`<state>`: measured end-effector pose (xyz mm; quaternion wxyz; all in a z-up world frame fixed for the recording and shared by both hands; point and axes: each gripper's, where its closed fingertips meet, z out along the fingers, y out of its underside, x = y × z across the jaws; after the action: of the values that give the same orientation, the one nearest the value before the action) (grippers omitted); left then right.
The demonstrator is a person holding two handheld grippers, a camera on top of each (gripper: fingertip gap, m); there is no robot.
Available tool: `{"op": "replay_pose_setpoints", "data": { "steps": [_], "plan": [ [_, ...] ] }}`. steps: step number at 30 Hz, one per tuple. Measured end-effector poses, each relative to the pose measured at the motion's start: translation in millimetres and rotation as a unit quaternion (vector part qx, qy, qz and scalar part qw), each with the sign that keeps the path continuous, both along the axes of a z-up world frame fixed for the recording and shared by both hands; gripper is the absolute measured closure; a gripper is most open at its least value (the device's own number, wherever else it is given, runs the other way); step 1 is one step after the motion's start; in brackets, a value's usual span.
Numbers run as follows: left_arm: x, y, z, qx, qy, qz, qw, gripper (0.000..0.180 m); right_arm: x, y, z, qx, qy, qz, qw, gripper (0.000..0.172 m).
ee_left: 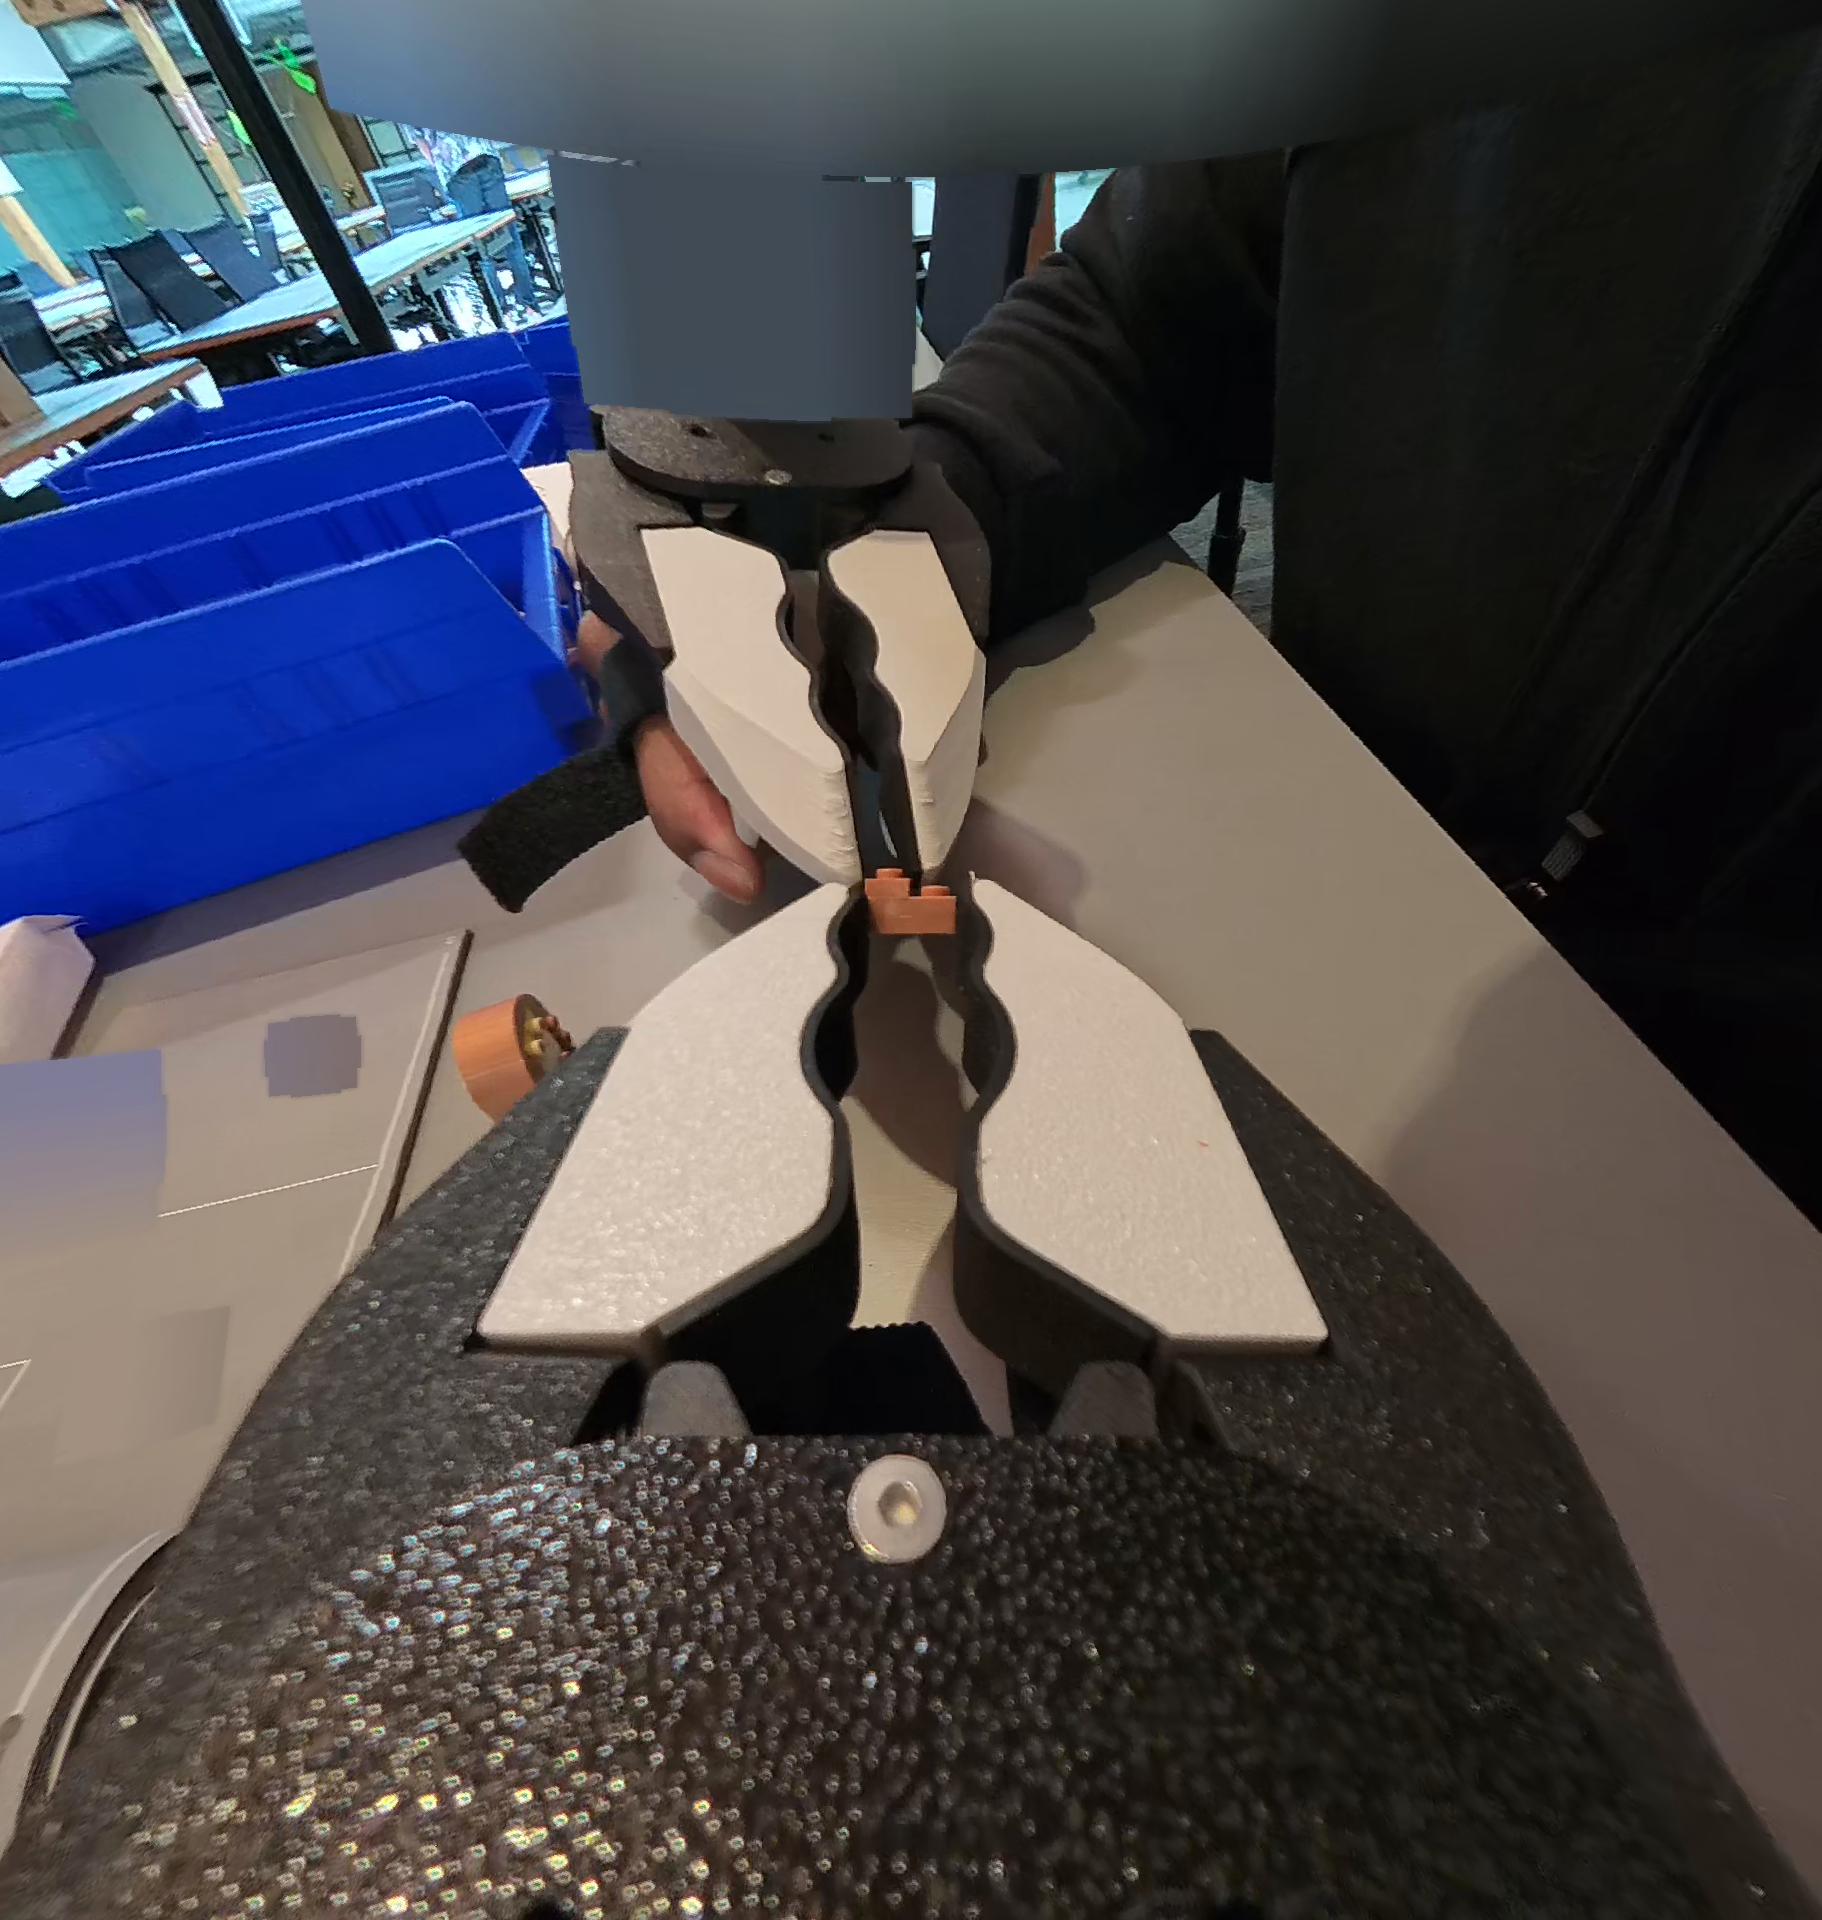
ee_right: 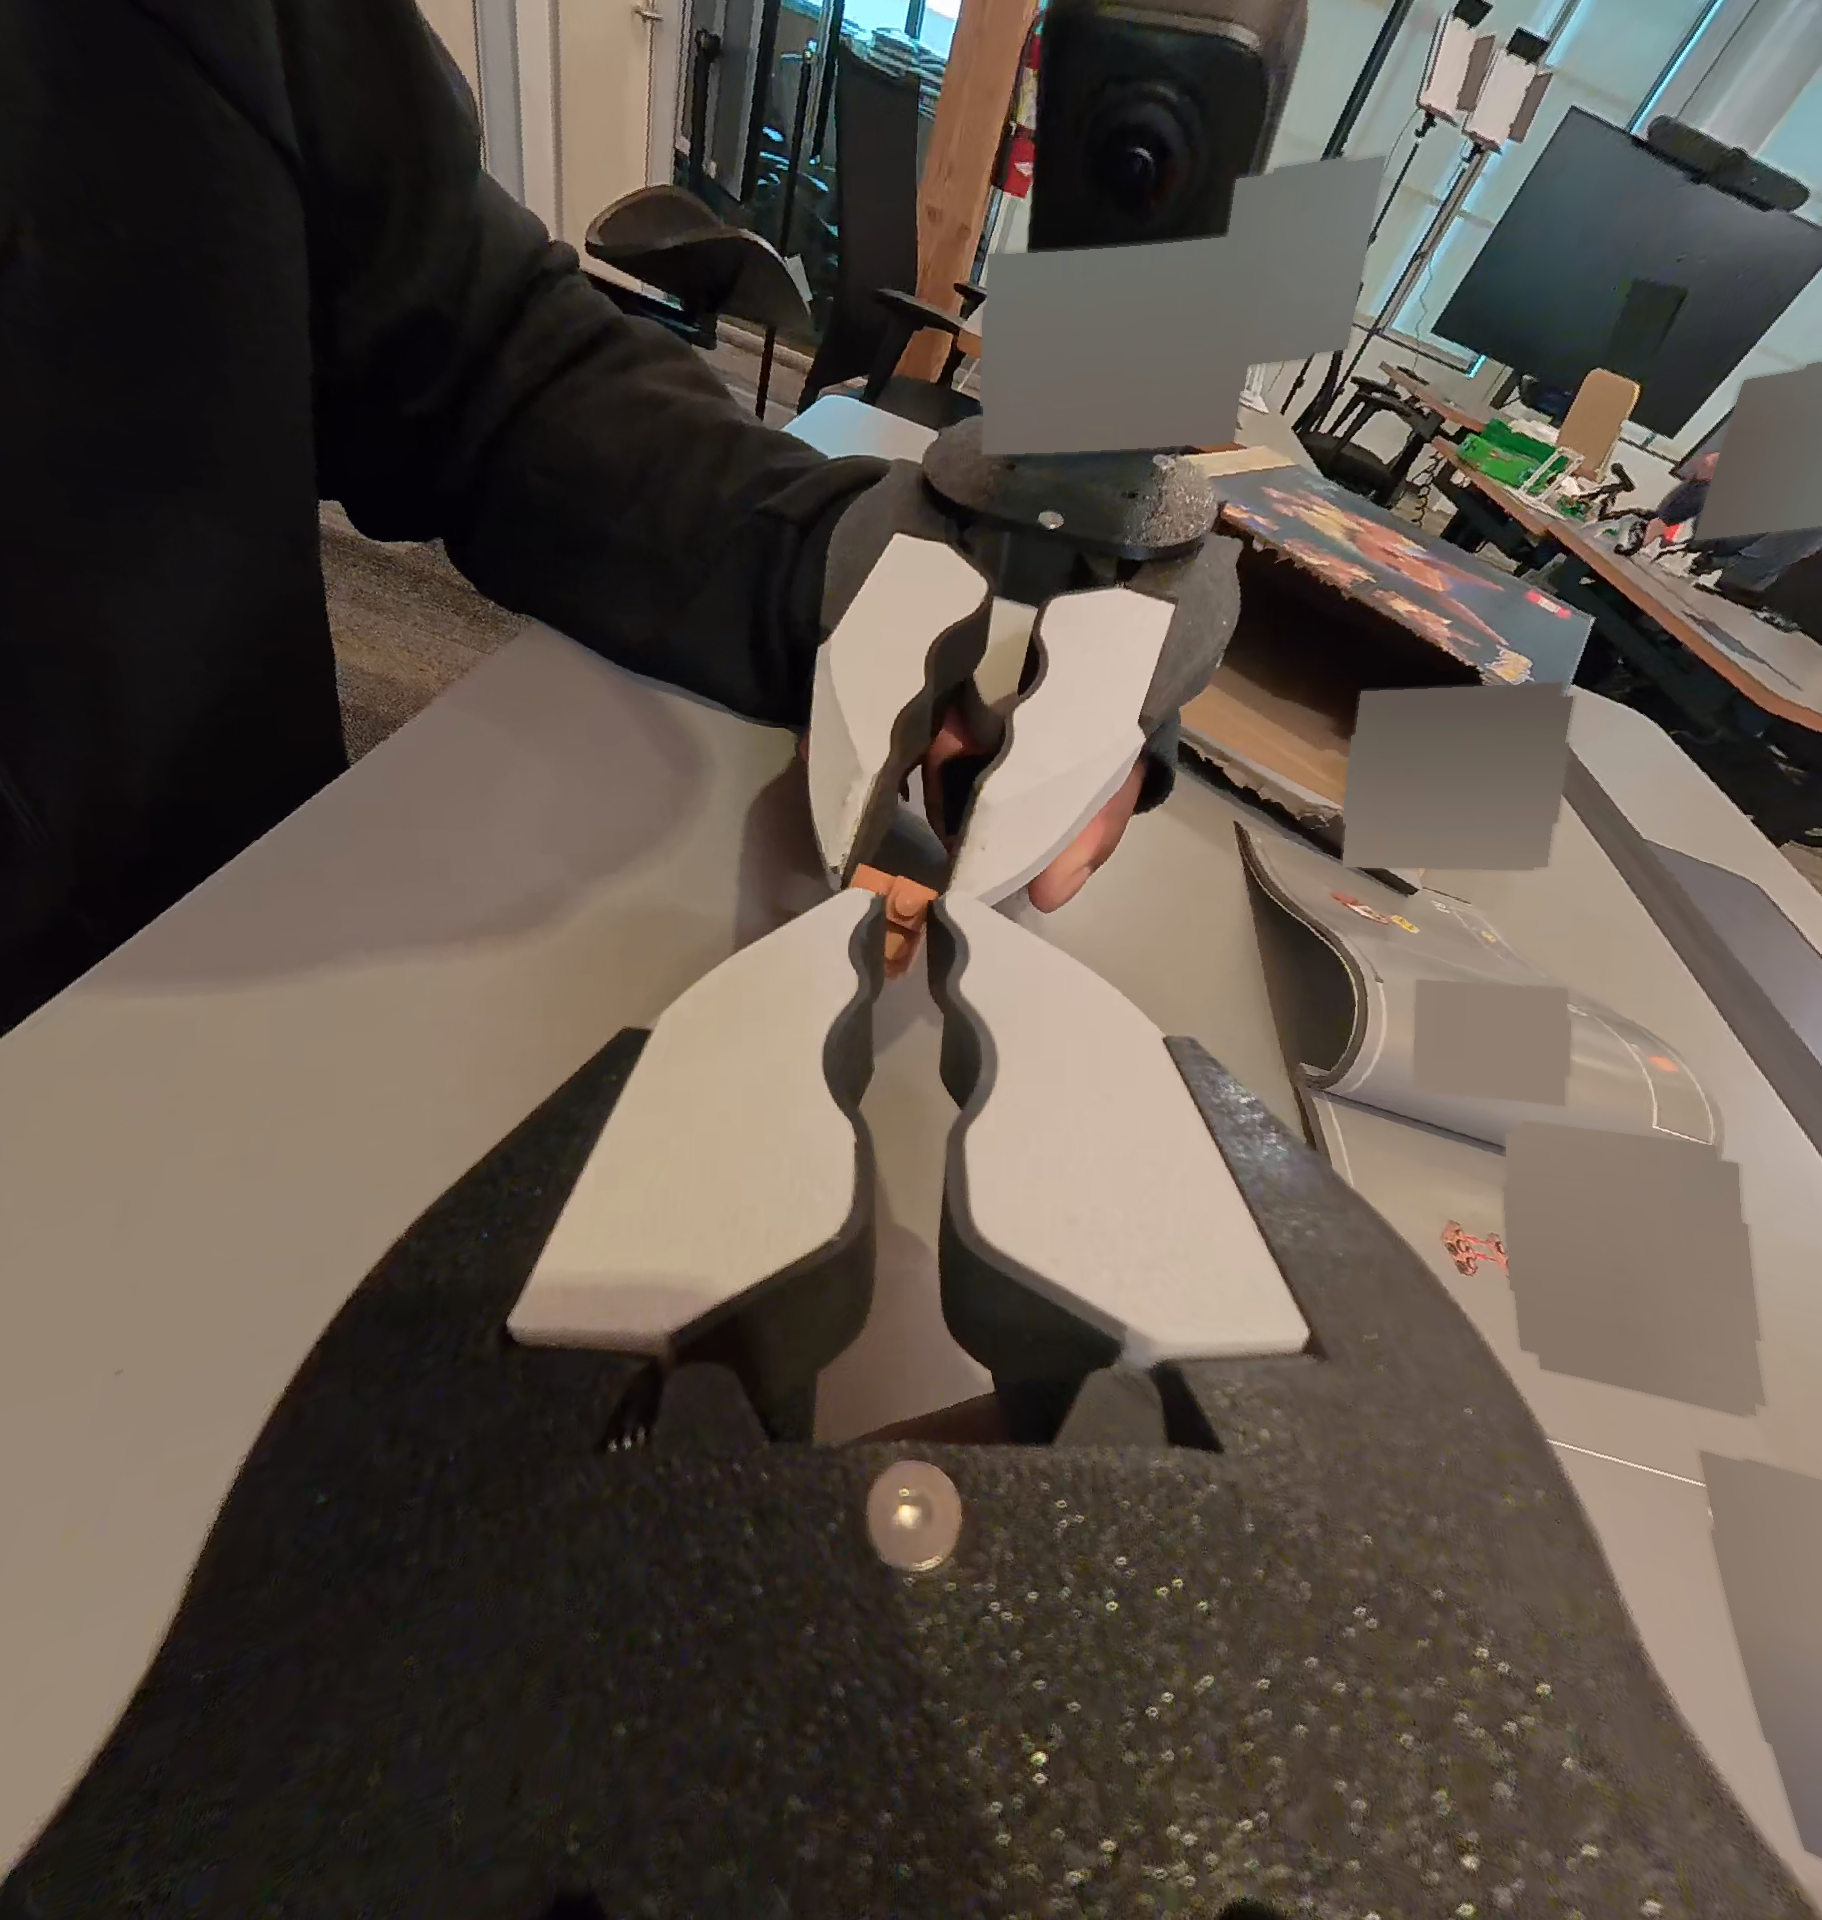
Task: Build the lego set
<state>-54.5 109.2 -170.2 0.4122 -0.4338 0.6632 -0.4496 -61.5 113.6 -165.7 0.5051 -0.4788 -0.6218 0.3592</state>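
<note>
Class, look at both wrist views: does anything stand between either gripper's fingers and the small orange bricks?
Nothing visible does. The left gripper grips the wider orange brick directly, and the right gripper grips the narrow orange piece joined to it.

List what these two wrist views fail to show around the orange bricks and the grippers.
- Left wrist view: how the right gripper meets the orange bricks is hidden by its own tips.
- Right wrist view: the bricks are mostly hidden between the white fingers.
- Left wrist view: the orange roll is cut off by the left gripper's black body.
- Right wrist view: the booklet is part covered by grey patches.
</note>
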Motion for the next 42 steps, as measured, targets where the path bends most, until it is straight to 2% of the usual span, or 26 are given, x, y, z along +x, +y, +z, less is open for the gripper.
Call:
{"op": "replay_pose_setpoints", "data": {
  "steps": [9, 14, 20, 22, 26, 29, 31, 35, 37, 42],
  "plan": [
    [0, -6, -2, -0.01, 0.006, -0.019, 1.0, 0.165, 0, -6, -2, 0.009, -0.006, 0.021, 1.0, 0.165],
    [0, 5, 3, -0.002, -0.007, 0.012, 1.0, 0.165, 1, 5, 4, 0.005, 0.009, -0.019, 1.0, 0.163],
    [-4, 20, 30, -0.032, -0.089, 0.051, 0.994, 0.165, 1, 16, 5, -0.01, 0.026, -0.073, 0.997, 0.138],
    [-4, 21, 33, -0.04, -0.107, 0.056, 0.992, 0.165, -1, 18, 10, -0.012, 0.041, -0.094, 0.995, 0.135],
    [0, 20, 37, -0.052, -0.138, 0.056, 0.988, 0.165, -3, 20, 21, -0.012, 0.071, -0.126, 0.989, 0.137],
    [2, 18, 39, -0.057, -0.157, 0.052, 0.985, 0.165, -2, 17, 24, -0.011, 0.083, -0.134, 0.987, 0.152],
    [5, 16, 38, -0.062, -0.163, 0.049, 0.983, 0.165, 1, 16, 25, -0.004, 0.085, -0.146, 0.986, 0.155],
    [10, 13, 32, -0.046, -0.147, 0.049, 0.987, 0.164, 9, 12, 19, 0.014, 0.056, -0.162, 0.985, 0.155],
    [13, 12, 26, -0.017, -0.13, 0.056, 0.99, 0.16, 15, 8, 12, 0.039, 0.02, -0.165, 0.985, 0.155],
    [22, 7, 14, 0.044, -0.085, 0.064, 0.993, 0.164, 24, 1, -14, 0.082, -0.074, -0.16, 0.981, 0.155]
  ]
}}
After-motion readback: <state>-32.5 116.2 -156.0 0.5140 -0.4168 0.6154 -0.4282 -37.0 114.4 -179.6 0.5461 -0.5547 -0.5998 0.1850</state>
